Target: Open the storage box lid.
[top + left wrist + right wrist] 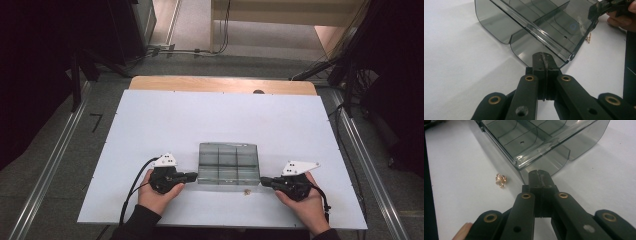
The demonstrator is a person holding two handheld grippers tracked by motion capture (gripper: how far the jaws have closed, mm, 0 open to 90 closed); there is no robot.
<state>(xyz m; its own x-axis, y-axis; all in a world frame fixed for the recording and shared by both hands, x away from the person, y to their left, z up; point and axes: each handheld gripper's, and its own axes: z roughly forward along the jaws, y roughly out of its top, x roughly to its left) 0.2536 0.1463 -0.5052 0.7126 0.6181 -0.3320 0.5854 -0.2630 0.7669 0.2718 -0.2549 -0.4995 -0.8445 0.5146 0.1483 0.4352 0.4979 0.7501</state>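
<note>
A smoky clear plastic box (228,164) with several compartments sits at the middle of the white table, near the front. My left gripper (192,176) is shut and empty, its tips against the box's left side; the left gripper view shows the closed jaws at the box wall (531,47). On the other side my right gripper (263,181) is shut too, with its tips at the box's near right corner (524,167). A small gold flower-shaped charm (245,191) lies on the table just in front of the box, to the left of the right gripper (539,175) at charm (501,180).
The white tabletop (165,125) has a wooden strip (220,84) along its far edge. Metal rails (55,160) run along the floor on both sides, and dark stands (350,75) and cables stand beyond the far corners.
</note>
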